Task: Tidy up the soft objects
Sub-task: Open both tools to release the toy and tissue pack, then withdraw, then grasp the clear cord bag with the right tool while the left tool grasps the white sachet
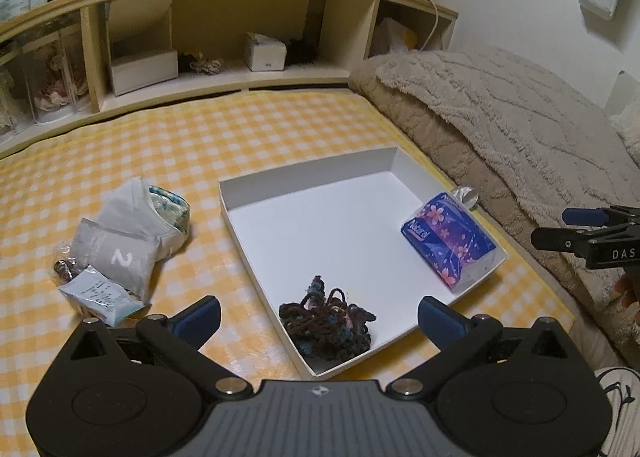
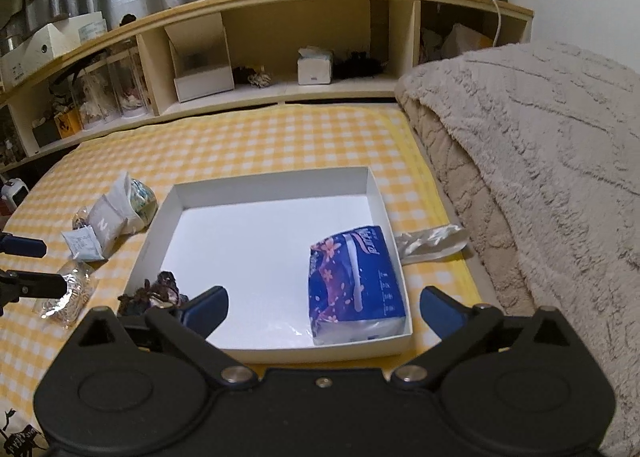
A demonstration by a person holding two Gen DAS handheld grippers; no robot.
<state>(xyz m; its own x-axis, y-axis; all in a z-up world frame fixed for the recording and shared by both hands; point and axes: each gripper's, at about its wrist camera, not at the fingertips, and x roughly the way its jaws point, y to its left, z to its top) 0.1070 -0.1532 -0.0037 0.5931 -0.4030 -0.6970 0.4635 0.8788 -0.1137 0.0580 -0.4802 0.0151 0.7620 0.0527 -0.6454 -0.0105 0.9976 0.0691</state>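
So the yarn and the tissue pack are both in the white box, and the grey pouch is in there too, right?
Not quite. The yarn and tissue pack are in the white box, but the grey pouch lies outside it on the checked sheet, as the left wrist view shows.

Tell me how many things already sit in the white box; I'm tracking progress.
2. A dark yarn bundle lies in the near left corner of the white box, and a blue tissue pack rests against its right wall. Nothing seems hidden.
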